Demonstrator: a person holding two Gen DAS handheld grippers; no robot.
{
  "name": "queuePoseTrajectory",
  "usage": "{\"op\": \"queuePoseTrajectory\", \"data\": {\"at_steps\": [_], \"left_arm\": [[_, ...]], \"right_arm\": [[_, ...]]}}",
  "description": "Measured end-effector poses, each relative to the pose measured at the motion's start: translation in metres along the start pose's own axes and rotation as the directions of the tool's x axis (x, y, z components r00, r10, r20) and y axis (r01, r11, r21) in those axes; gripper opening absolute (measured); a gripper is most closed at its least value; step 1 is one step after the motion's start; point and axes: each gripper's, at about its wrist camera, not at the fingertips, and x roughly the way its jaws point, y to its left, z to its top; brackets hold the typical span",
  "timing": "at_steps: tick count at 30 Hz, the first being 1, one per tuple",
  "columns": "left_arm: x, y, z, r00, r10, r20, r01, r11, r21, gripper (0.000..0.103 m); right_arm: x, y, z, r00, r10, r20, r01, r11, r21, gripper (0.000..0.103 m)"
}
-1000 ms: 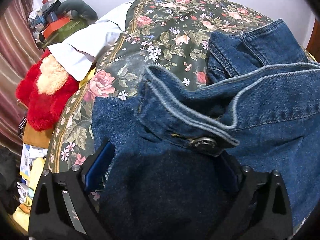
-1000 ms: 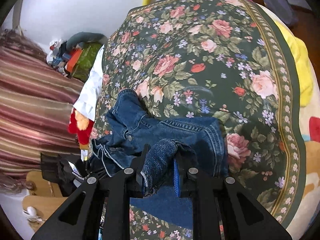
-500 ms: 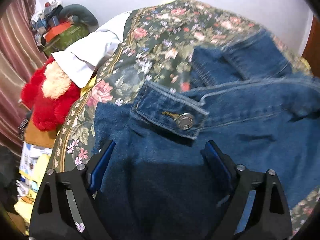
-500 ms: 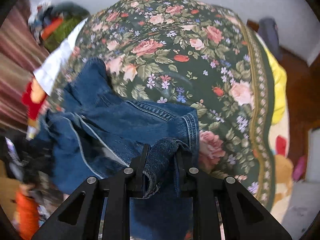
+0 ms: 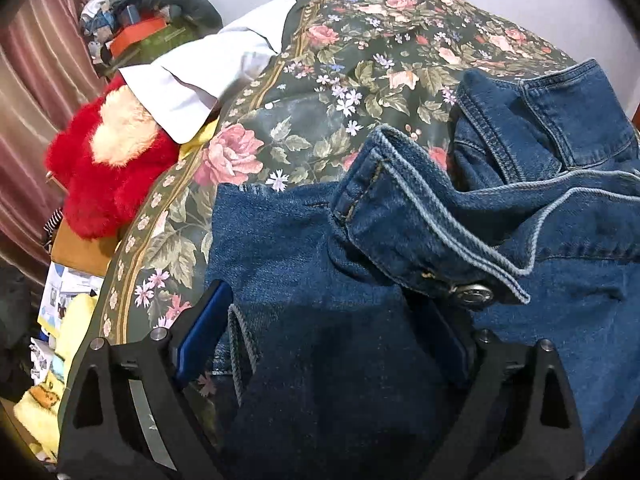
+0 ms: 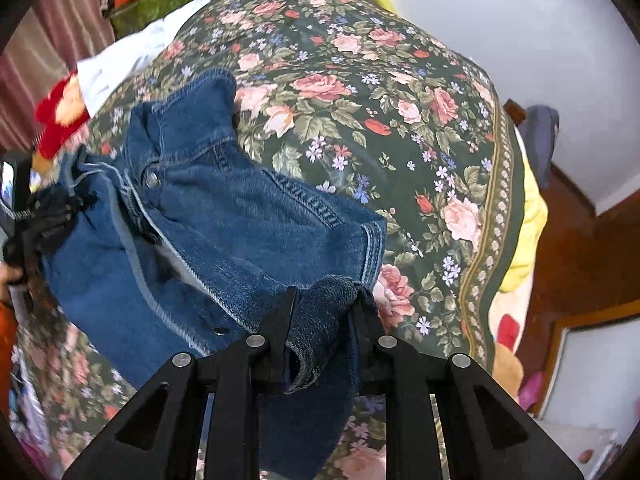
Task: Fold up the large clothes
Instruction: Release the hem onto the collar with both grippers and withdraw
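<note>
Here, left to right:
Left gripper (image 5: pixel 332 344): jaws wide and opening, denim lying between them, pads not pressing.
Denim jacket (image 6: pixel 224 220): rumpled on the floral bedspread (image 6: pixel 400 128).
Right gripper (image 6: pixel 326 316): fingers clamped on a bunched jacket edge.
</note>
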Motion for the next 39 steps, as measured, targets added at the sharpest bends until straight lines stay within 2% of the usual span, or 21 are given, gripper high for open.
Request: {"op": "queuePoseTrajectory", "data": {"at_steps": [8, 12, 15, 18, 21, 23, 27, 31, 33, 35, 36, 37, 38, 39], "left_arm": [[0.000, -0.003, -0.001, 1.000, 0.015, 0.000, -0.015, 1.000, 0.016, 0.095], [0.001, -0.003, -0.002, 1.000, 0.019, -0.003, -0.019, 1.000, 0.020, 0.095], [-0.004, -0.002, -0.002, 1.000, 0.016, -0.015, -0.016, 1.000, 0.002, 0.094], [-0.022, -0.004, -0.004, 1.000, -0.010, -0.004, 0.010, 1.000, -0.010, 0.086], [-0.047, -0.014, -0.006, 0.998, -0.052, 0.039, 0.051, 0.999, 0.012, 0.086], [-0.060, -0.027, -0.004, 0.996, -0.074, 0.058, 0.072, 0.997, 0.030, 0.086], [-0.075, -0.063, 0.007, 0.989, -0.119, 0.087, 0.111, 0.990, 0.087, 0.086], [-0.077, -0.111, 0.015, 0.981, -0.180, 0.077, 0.167, 0.975, 0.146, 0.086], [-0.069, -0.140, 0.017, 0.974, -0.221, 0.048, 0.209, 0.961, 0.180, 0.087], [-0.053, -0.161, 0.018, 0.974, -0.227, 0.011, 0.221, 0.956, 0.194, 0.088], [-0.044, -0.169, 0.018, 0.978, -0.207, -0.004, 0.203, 0.960, 0.192, 0.089], [-0.033, -0.175, 0.018, 0.982, -0.186, -0.023, 0.187, 0.966, 0.178, 0.097], [-0.022, -0.174, 0.018, 0.982, -0.184, -0.031, 0.187, 0.973, 0.138, 0.103], [-0.016, -0.169, 0.019, 0.977, -0.212, -0.033, 0.214, 0.972, 0.100, 0.103]], "right_arm": [[0.007, 0.029, -0.022, 0.985, -0.168, 0.047, 0.172, 0.976, -0.130, 0.019], [0.012, 0.032, -0.033, 0.979, -0.193, 0.062, 0.200, 0.971, -0.133, 0.020], [0.014, 0.026, -0.042, 0.981, -0.175, 0.087, 0.183, 0.978, -0.099, 0.022], [0.013, 0.018, -0.045, 0.986, -0.132, 0.100, 0.137, 0.990, -0.041, 0.022], [0.011, 0.004, -0.038, 0.996, -0.046, 0.072, 0.041, 0.997, 0.066, 0.023], [0.010, -0.010, -0.028, 0.998, 0.041, 0.055, -0.049, 0.987, 0.156, 0.023], [0.013, -0.025, -0.011, 0.992, 0.124, 0.022, -0.126, 0.963, 0.238, 0.023], [0.016, -0.028, -0.001, 0.989, 0.148, 0.008, -0.145, 0.960, 0.239, 0.023], [0.018, -0.027, 0.001, 0.990, 0.139, 0.004, -0.136, 0.968, 0.211, 0.022], [0.019, -0.024, 0.001, 0.993, 0.118, 0.001, -0.117, 0.980, 0.161, 0.022], [0.020, -0.022, 0.001, 0.995, 0.103, 0.002, -0.102, 0.986, 0.131, 0.022], [0.020, -0.018, -0.001, 0.997, 0.079, 0.007, -0.079, 0.993, 0.091, 0.022], [0.020, -0.017, -0.003, 0.998, 0.064, 0.012, -0.065, 0.995, 0.069, 0.022], [0.019, -0.012, -0.006, 0.999, 0.037, 0.024, -0.038, 0.999, 0.030, 0.022]]}}
